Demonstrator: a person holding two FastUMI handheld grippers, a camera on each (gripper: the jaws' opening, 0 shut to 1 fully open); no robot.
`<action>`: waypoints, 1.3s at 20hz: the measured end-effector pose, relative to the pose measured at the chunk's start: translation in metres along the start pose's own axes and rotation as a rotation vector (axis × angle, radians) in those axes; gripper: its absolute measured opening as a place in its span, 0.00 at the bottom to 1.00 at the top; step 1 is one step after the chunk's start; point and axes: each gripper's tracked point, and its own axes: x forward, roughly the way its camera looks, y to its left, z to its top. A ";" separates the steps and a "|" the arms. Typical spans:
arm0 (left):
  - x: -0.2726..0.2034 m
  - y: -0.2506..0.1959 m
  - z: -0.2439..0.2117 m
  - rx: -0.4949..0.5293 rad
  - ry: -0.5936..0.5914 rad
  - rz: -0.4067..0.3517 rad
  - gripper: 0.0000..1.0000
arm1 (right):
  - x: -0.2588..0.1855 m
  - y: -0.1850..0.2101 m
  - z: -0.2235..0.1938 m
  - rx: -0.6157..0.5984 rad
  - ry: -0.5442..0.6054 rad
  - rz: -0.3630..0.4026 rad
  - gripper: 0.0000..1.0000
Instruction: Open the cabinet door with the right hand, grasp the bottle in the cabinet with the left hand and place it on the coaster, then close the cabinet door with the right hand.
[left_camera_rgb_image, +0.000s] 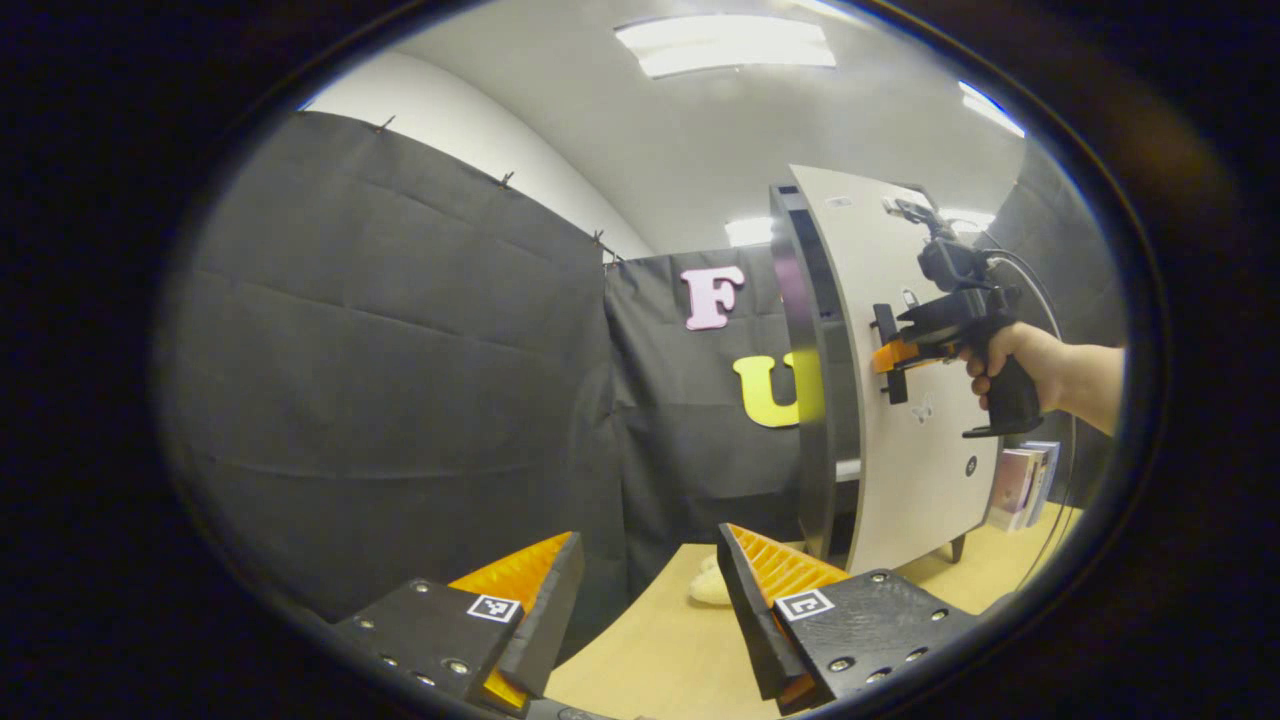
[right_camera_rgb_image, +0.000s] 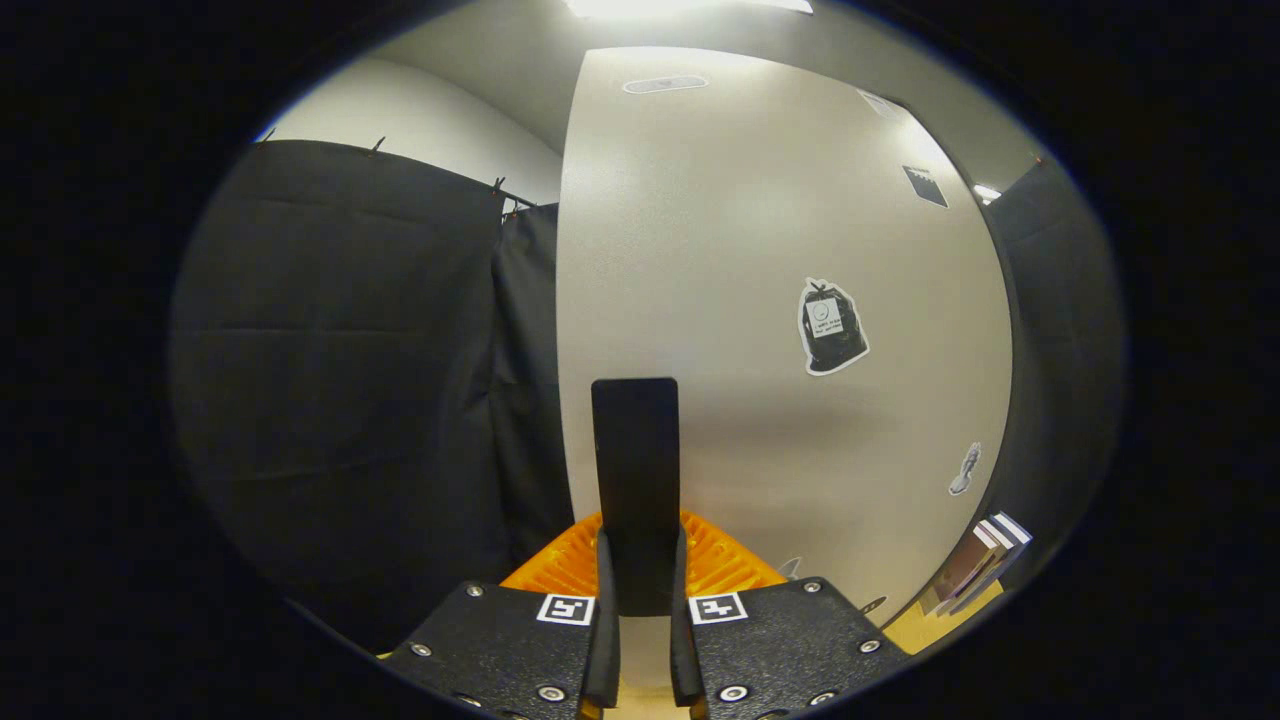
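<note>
The white cabinet door (left_camera_rgb_image: 920, 450) stands at the right on the wooden table, with a black upright handle (right_camera_rgb_image: 635, 470). My right gripper (left_camera_rgb_image: 890, 360), held by a hand, is shut on that handle, and in the right gripper view (right_camera_rgb_image: 640, 560) both fingers press its sides. Along the door's left edge a dark strip of the cabinet (left_camera_rgb_image: 815, 400) shows, with a light shelf edge inside, so the door looks slightly ajar. My left gripper (left_camera_rgb_image: 648, 540) hangs open over the table to the left of the cabinet, holding nothing. A pale flat thing (left_camera_rgb_image: 710, 588), perhaps the coaster, lies on the table beyond it.
Several books (left_camera_rgb_image: 1022, 487) lean on the table to the right of the cabinet (right_camera_rgb_image: 985, 560). Stickers dot the door (right_camera_rgb_image: 832, 328). The cabinet stands on short legs (left_camera_rgb_image: 957, 548). Black cloth walls close the left and back.
</note>
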 end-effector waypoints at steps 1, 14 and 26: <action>0.005 -0.006 0.001 -0.001 -0.002 -0.009 0.77 | -0.003 0.000 0.000 -0.003 -0.002 0.005 0.20; 0.009 -0.067 0.012 -0.022 -0.017 -0.100 0.77 | -0.036 -0.012 -0.001 -0.010 -0.001 0.071 0.20; -0.017 -0.150 0.038 -0.015 -0.032 -0.160 0.77 | -0.067 -0.038 0.000 -0.016 -0.007 0.103 0.20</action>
